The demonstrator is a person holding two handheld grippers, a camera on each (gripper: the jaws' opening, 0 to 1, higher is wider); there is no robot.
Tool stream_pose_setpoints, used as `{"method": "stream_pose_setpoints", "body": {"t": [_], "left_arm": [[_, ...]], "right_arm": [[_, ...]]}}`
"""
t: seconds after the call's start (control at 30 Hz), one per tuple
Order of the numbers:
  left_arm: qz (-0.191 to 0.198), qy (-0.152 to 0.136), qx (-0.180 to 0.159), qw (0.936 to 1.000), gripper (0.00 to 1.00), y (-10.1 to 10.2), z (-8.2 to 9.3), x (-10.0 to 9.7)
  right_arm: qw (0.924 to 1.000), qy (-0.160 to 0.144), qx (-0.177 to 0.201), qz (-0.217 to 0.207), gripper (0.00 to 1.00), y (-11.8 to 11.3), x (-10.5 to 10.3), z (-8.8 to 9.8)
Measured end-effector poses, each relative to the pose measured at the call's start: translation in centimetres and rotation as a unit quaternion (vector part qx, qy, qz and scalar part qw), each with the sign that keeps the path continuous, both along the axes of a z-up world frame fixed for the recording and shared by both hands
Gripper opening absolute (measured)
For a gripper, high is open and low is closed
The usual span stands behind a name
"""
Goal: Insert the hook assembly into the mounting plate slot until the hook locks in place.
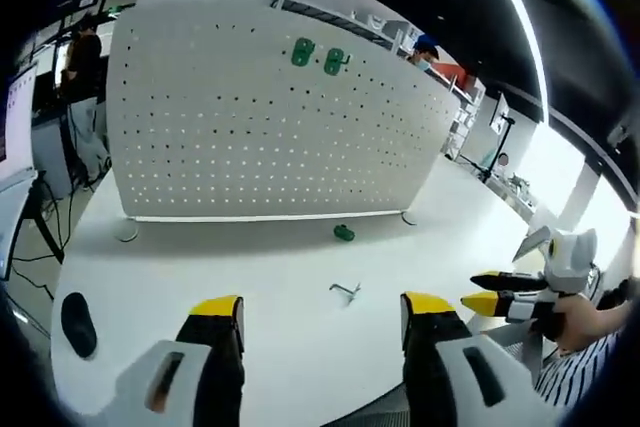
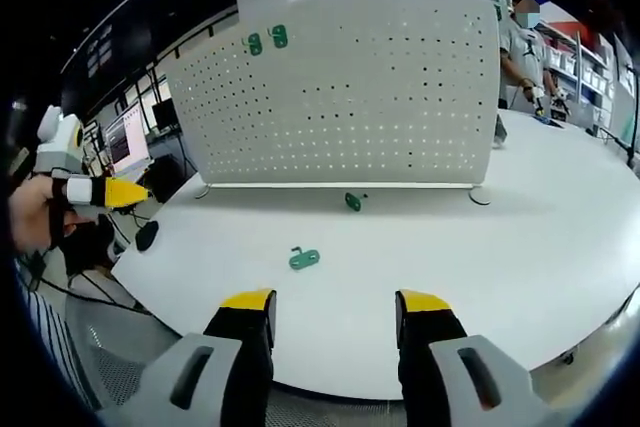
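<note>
White pegboard [image 2: 350,107] stands upright near the back of the desk [image 2: 520,247], and everything else is placed relative to it. Two green mounting plates [image 2: 266,41] are fixed high on its face near one upper corner, presumably so a hook can be slotted in from the front. A green piece [image 2: 352,200] lies on the desk just before the pegboard's foot, and a second green plate [image 2: 304,259] lies flat, further out toward the claws. In the left gripper view, a small metal hook [image 1: 346,292] rests on the desk well in front of the pegboard; its long axis seems to run roughly parallel to the board, though it is too small to tell which way it points. Left claw [image 1: 322,315] and right claw [image 2: 335,309] hover wide open and empty, probably ready to pick up the parts.
</note>
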State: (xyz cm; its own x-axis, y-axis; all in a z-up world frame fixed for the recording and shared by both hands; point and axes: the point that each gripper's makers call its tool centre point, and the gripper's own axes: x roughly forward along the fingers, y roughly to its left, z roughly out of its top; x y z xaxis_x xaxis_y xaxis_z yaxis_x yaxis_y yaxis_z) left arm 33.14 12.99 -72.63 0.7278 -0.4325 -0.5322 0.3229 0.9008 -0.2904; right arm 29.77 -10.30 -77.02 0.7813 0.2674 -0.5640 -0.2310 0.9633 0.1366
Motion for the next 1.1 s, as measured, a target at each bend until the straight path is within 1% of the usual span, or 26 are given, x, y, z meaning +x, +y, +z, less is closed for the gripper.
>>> {"method": "stream_pose_setpoints", "body": {"t": [0.1, 0.23, 0.3, 0.33, 0.4, 0.47, 0.53, 0.57, 0.63, 0.73, 0.77, 0.8, 0.87, 0.93, 1.0, 1.1], "left_arm": [[-0.009, 0.016, -0.001, 0.9998, 0.66, 0.0, -1.0, -0.6], [-0.025, 0.029, 0.004, 0.9993, 0.67, -0.3, -2.2, -1.6], [-0.032, 0.04, 0.001, 0.9987, 0.68, -0.6, -2.9, -2.1], [-0.036, 0.048, -0.005, 0.9982, 0.68, -0.9, -3.4, -2.4], [-0.042, 0.048, -0.009, 0.9979, 0.7, -1.3, -3.9, -2.6], [-0.058, 0.052, -0.008, 0.9969, 0.69, -2.0, -4.5, -2.9], [-0.065, 0.063, -0.019, 0.9957, 0.69, -2.6, -5.2, -3.0], [-0.064, 0.07, -0.029, 0.9951, 0.69, -2.9, -5.7, -3.0], [-0.079, 0.074, -0.027, 0.9937, 0.68, -3.5, -6.5, -2.9], [-0.098, 0.073, -0.041, 0.9917, 0.66, -4.7, -7.2, -2.5], [-0.114, 0.069, -0.047, 0.9899, 0.66, -5.4, -7.3, -2.3], [-0.122, 0.063, -0.05, 0.9892, 0.66, -5.8, -7.4, -2.1], [-0.142, 0.075, -0.05, 0.9858, 0.64, -6.6, -8.2, -1.9], [-0.15, 0.075, -0.044, 0.9848, 0.64, -7.1, -8.8, -1.4], [-0.161, 0.085, -0.038, 0.9826, 0.64, -7.6, -9.5, -0.9], [-0.171, 0.093, -0.056, 0.9793, 0.63, -8.6, -9.8, 0.2]], "right_arm": [[1.0, 0.002, -0.002, 0.0, 0.45, -0.1, -0.2, -0.1], [1.0, 0.006, -0.002, 0.003, 0.45, 0.0, -0.4, -0.2], [1.0, 0.007, -0.001, 0.005, 0.45, 0.0, -0.5, -0.2], [1.0, 0.007, -0.001, 0.006, 0.45, 0.1, -0.5, -0.2], [0.9999, 0.01, -0.003, 0.007, 0.45, 0.0, -0.6, -0.3], [0.9999, 0.012, -0.001, 0.009, 0.45, 0.0, -0.6, -0.3], [0.9999, 0.013, -0.001, 0.008, 0.45, 0.0, -0.7, -0.3], [0.9999, 0.014, -0.001, 0.009, 0.45, 0.0, -0.7, -0.3], [0.9998, 0.018, -0.001, 0.012, 0.45, 0.0, -0.8, -0.5], [0.9996, 0.023, 0.004, 0.014, 0.44, 0.0, -0.8, -0.7], [0.9996, 0.024, 0.005, 0.014, 0.44, 0.0, -0.8, -0.7], [0.9996, 0.024, 0.005, 0.014, 0.43, 0.0, -0.8, -0.8], [0.9995, 0.028, 0.007, 0.015, 0.43, 0.1, -0.7, -0.9], [0.9993, 0.032, 0.009, 0.017, 0.43, 0.2, -0.6, -1.0], [0.9992, 0.034, 0.011, 0.016, 0.43, 0.1, -0.6, -1.1], [0.9992, 0.035, 0.014, 0.012, 0.43, 0.0, -0.6, -1.2]]}}
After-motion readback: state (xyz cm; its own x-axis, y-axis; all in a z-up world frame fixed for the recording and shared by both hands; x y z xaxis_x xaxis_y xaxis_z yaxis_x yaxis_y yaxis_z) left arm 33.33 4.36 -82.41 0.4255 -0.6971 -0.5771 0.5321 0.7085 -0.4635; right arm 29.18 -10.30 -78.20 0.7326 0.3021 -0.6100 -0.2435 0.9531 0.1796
